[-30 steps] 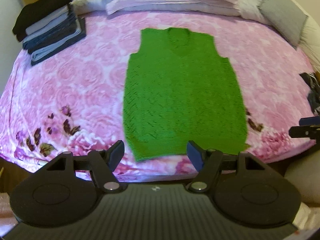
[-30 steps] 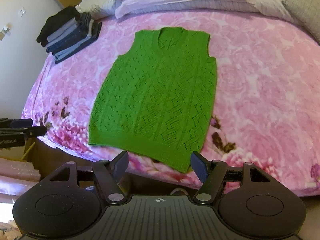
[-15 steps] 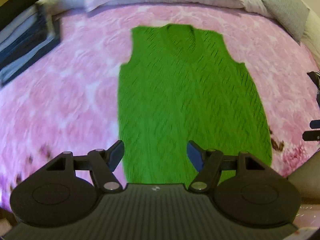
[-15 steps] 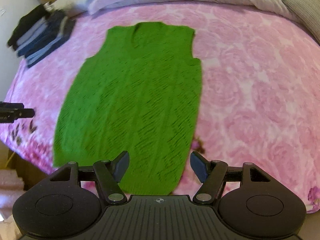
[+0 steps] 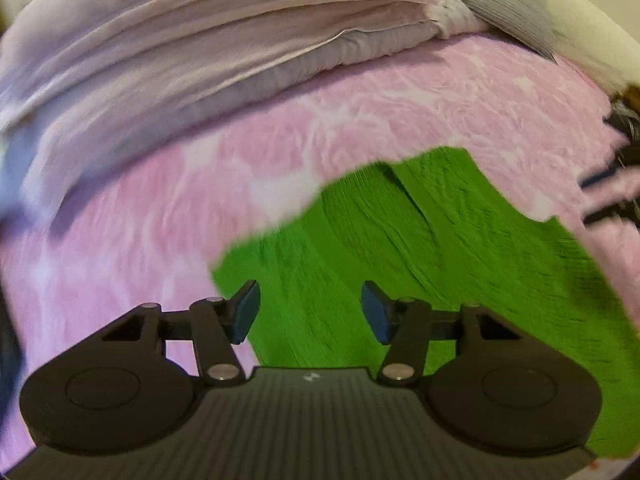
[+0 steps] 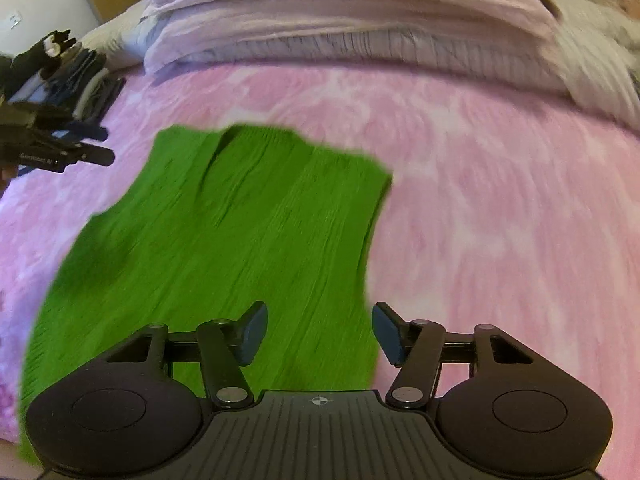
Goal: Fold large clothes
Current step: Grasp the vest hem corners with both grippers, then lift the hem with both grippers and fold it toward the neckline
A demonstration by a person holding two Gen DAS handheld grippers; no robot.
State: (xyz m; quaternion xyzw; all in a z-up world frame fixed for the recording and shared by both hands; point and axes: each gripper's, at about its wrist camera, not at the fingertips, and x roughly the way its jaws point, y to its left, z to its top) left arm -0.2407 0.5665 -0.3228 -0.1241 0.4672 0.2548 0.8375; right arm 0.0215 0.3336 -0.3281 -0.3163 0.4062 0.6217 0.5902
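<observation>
A home bedroom: a bed with a pink floral blanket (image 6: 500, 200) and stacked bedding (image 5: 200, 48).

Bed covered by a pink rose-patterned blanket (image 6: 500, 200). Folded pale lilac quilts (image 5: 192, 48) lie stacked along its far edge, a grey pillow (image 5: 508, 4) beside them. A stack of folded dark clothes (image 6: 76, 76) sits at the far left corner.

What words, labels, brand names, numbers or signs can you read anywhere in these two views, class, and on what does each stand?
"GenRobot.AI", as far as the blur allows: small pale lettering on the side of the left tongs, seen at the left edge of the right wrist view.
Small round emblem, no letters: on the right tongs housing.
Similar pale mark, too blurred to read: on the left wrist view's housing.
Green vest: no text.
</observation>
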